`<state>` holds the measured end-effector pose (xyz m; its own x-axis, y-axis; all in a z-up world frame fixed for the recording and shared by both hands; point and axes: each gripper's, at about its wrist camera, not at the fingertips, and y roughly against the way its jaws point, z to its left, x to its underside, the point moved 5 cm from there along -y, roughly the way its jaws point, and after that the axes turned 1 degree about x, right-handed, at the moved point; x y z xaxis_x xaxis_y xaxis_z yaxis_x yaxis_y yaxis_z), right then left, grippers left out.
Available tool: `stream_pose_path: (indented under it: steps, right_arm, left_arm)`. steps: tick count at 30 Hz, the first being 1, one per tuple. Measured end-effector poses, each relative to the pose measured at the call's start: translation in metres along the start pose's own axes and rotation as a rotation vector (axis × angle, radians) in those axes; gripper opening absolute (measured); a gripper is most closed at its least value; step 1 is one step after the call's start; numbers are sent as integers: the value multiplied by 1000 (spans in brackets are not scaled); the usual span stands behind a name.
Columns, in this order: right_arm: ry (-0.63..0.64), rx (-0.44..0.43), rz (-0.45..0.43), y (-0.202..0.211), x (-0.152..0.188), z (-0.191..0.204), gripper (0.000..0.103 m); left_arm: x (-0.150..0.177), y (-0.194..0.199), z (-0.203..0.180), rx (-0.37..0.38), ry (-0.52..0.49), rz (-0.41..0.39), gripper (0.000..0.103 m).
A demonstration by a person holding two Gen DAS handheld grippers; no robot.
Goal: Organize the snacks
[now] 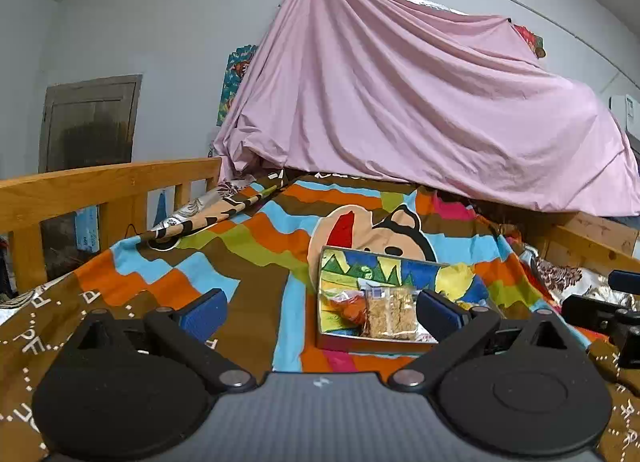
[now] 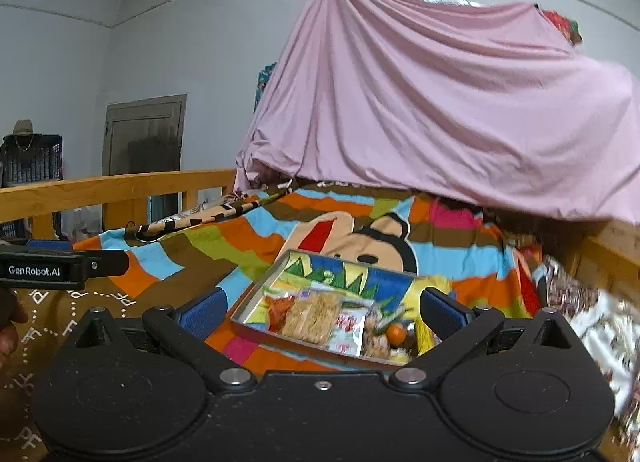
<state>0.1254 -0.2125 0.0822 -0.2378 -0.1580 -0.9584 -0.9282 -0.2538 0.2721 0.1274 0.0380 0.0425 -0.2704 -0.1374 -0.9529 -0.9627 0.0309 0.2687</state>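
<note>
A shallow metal tray (image 1: pixel 325 294) (image 2: pixel 256 298) with a colourful printed inside lies on the bright cartoon blanket. It holds several snack packets: a clear pack of golden crispy bars (image 1: pixel 390 312) (image 2: pixel 314 316), an orange packet (image 1: pixel 346 308) (image 2: pixel 278 308), and a red-and-white packet (image 2: pixel 350 328). My left gripper (image 1: pixel 322 312) is open and empty, just short of the tray's near left side. My right gripper (image 2: pixel 324 312) is open and empty, with the tray seen between its fingers.
The colourful blanket (image 1: pixel 224 258) covers the bed. A wooden bed rail (image 1: pixel 100 186) runs along the left. A pink sheet (image 1: pixel 400 102) hangs over the far end. The other gripper shows at the right edge of the left wrist view (image 1: pixel 600 310) and at the left of the right wrist view (image 2: pixel 60 268).
</note>
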Motion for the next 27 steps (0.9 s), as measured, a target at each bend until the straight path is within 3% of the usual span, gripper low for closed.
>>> stream_pose_path:
  steps: [7, 12, 18, 27]
  right_arm:
    - [-41, 16, 75, 8, 11, 0, 102]
    - [-59, 30, 116, 12, 19, -3, 102]
    - [-76, 32, 169, 16, 31, -4, 102]
    - [-104, 8, 232, 15, 50, 2, 102]
  left_arm:
    - [20, 9, 6, -8, 23, 61, 103]
    - [31, 12, 12, -84, 25, 143, 103]
    - [31, 21, 13, -163, -4, 174, 103]
    - [40, 23, -6, -105, -38, 217, 103]
